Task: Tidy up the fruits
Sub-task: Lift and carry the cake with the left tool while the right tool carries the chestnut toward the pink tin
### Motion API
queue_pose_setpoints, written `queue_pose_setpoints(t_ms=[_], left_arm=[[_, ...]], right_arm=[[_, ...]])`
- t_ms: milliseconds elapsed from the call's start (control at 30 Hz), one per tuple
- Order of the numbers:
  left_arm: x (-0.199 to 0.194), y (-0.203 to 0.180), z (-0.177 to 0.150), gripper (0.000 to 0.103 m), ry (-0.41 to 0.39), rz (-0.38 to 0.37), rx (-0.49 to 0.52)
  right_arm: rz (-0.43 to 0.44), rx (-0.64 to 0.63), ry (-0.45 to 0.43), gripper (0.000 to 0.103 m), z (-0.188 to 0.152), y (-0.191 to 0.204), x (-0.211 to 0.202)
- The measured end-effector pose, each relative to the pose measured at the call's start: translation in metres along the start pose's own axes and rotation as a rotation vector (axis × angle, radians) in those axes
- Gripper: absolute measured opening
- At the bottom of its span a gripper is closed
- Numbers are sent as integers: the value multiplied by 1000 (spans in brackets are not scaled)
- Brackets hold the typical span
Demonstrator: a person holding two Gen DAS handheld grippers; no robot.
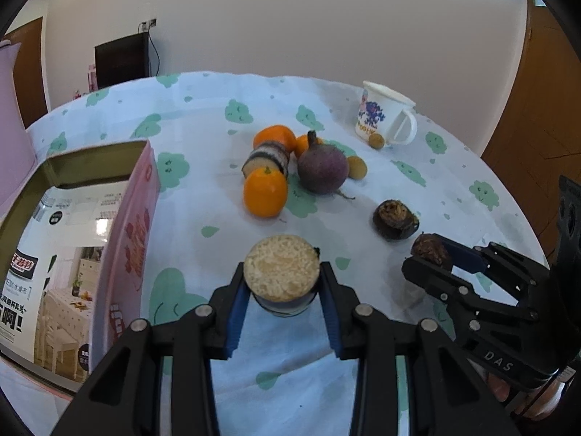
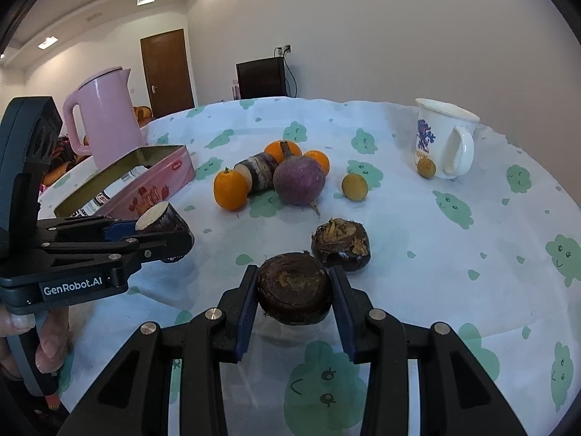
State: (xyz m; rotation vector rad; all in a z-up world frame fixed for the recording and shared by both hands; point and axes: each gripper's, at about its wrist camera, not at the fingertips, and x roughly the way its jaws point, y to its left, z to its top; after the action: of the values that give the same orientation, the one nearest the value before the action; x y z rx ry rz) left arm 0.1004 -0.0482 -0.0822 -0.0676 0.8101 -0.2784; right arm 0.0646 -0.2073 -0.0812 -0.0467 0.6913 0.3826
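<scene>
Fingers (image 1: pixel 328 312) grip sugarcane piece (image 1: pixel 281 269) | pink tin (image 1: pixel 127 239) edge near

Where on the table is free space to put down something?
Bare cloth lies between the pink tin and the front orange, and between the water chestnut and the white mug. The cluster around the purple radish is crowded.

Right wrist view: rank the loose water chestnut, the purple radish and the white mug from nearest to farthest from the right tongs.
1. The loose water chestnut, on the cloth just past the right tongs, slightly to the right.
2. The purple radish, farther back in the middle of the table, among the oranges.
3. The white mug, far back on the right.
</scene>
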Motion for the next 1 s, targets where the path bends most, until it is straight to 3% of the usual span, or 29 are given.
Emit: queue_pose_setpoints(t_ms=[533,1000], left_arm=[[-25,-1,-4,39,-142,31,18],[-37,-2,-8,39,-204,57,22]], right_arm=[[21,-18,-108,40,-4,4,-18],[26,-24,-186,40,-6,6,-30]])
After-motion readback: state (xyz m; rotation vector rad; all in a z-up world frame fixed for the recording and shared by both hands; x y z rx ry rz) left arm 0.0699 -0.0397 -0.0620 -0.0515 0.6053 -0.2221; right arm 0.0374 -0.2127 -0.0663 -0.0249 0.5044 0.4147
